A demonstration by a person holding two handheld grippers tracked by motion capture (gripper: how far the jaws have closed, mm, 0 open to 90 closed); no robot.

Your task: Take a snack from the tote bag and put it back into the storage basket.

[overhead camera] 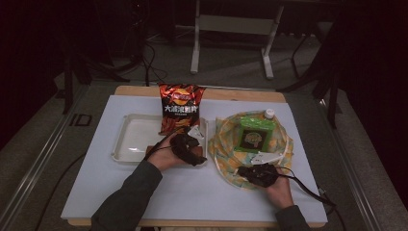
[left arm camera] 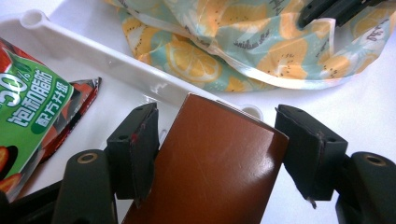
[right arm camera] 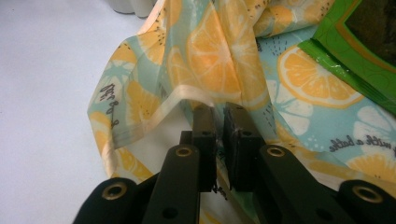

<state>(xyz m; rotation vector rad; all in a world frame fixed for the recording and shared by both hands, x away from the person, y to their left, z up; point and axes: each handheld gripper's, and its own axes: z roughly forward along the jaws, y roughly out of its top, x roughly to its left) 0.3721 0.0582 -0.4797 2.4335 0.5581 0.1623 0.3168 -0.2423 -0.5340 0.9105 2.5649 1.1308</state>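
Lemon-print bag (overhead camera: pixel 226 159) lies on the right half of the worktop (overhead camera: pixel 192 192), mouth up, with a green packet (overhead camera: pixel 254 134) already inside and a white-capped bottle (overhead camera: pixel 270 113) at its far edge. Your right claw (right arm camera: pixel 219 112) is clenched on the bag's near rim, the hem folded between nearly closed jaws. Keep that pinch firm and lift the hem a little so the mouth stays wide; the thin film is slack and will sag shut if you let it drop.

Your left claw (left arm camera: pixel 215 140) has a brown card-like pack (left arm camera: pixel 215 163) between its jaws. In the left gripper view the left pad (left arm camera: pixel 140 140) sits against the pack's edge, but the right pad looks just clear of it, so I cannot tell whether it is truly clamped. Check the grip before you carry it. Squeeze on the flat edges, not a corner, since the glossy face looks slippery.

The claw hovers over the near right corner of the white tray (overhead camera: pixel 126 144), beside the bag. Move across low and feed the pack in edge first, next to the green packet.

Materials: bag is soft, crinkly printed plastic with a pale hem band. Tray is rigid white plastic with rounded corners and a raised rim. Chip bag (overhead camera: pixel 180 107) is a shiny red foil pillow lying across the tray's far rim. Brown pack is flat, stiff, smooth, lightly scratched.
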